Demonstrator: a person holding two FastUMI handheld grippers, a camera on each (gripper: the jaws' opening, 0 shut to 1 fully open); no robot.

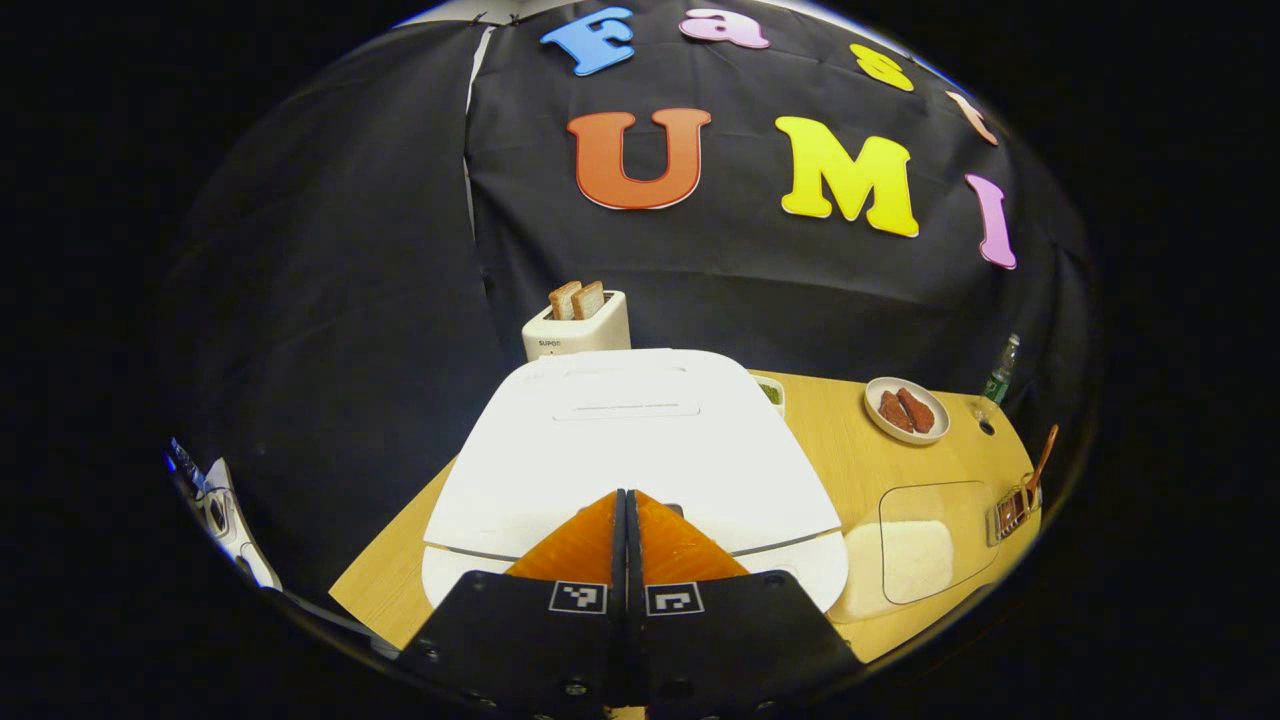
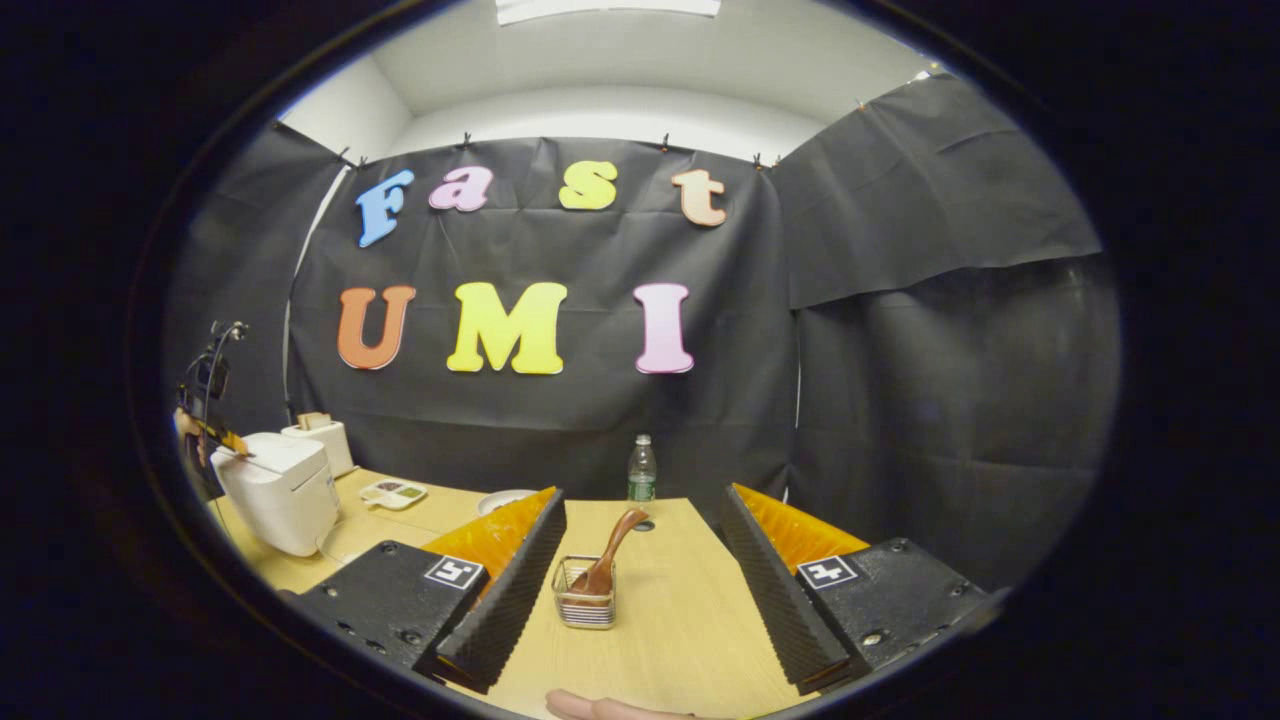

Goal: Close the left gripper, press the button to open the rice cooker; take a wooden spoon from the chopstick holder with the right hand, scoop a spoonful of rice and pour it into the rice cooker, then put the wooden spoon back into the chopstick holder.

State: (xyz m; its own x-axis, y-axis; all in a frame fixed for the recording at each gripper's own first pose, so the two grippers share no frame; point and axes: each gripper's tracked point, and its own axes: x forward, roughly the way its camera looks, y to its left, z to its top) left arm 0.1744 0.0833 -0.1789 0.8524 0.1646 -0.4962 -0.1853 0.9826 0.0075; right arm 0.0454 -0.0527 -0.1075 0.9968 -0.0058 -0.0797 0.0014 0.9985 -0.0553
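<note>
The white rice cooker (image 1: 640, 440) stands with its lid down, right in front of me in the left gripper view. My left gripper (image 1: 627, 497) is shut with nothing between its fingers, and its tips sit over the lid's front edge; I cannot tell if they touch it. In the right gripper view my right gripper (image 2: 643, 500) is open, with the wire chopstick holder (image 2: 587, 592) on the table between its fingers. The wooden spoon (image 2: 610, 550) leans in the holder. A clear box of rice (image 1: 915, 555) lies right of the cooker. The cooker (image 2: 280, 490) and holder (image 1: 1015, 505) show farther off too.
A toaster (image 1: 577, 325) with bread stands behind the cooker. A plate of sausages (image 1: 906, 410), a small dish (image 1: 770, 392) and a bottle (image 2: 641, 470) sit along the table's back. A fingertip (image 2: 600, 708) shows at the bottom of the right gripper view.
</note>
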